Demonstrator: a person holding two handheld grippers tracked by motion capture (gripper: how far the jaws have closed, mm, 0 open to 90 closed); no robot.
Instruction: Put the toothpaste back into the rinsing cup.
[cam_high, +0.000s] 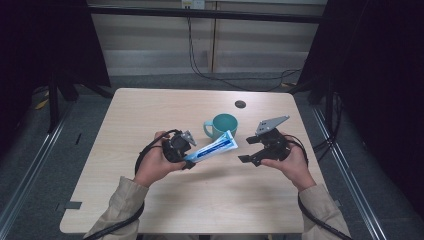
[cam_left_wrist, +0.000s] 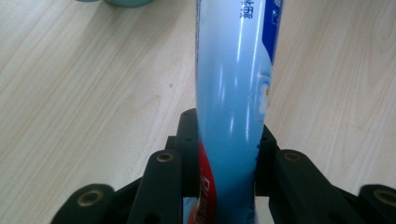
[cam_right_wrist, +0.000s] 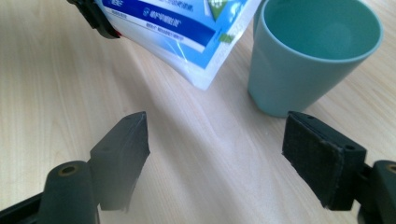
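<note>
Black jaws of the left gripper (cam_high: 186, 159) are clenching the cap end of the toothpaste tube (cam_high: 214, 147), pads pressing both sides in the left gripper view (cam_left_wrist: 229, 116). Tube is sitting lifted off the wooden table (cam_high: 150, 115), long axis running from the left gripper up toward the teal cup (cam_high: 222, 125), flat crimped end (cam_right_wrist: 205, 70) just beside the cup rim. Right gripper (cam_high: 252, 150) is hovering released, jaws wide and empty, pointing at that free end. Right hand is nearer the tail; likely next grab is there, across the tube's width.
</note>
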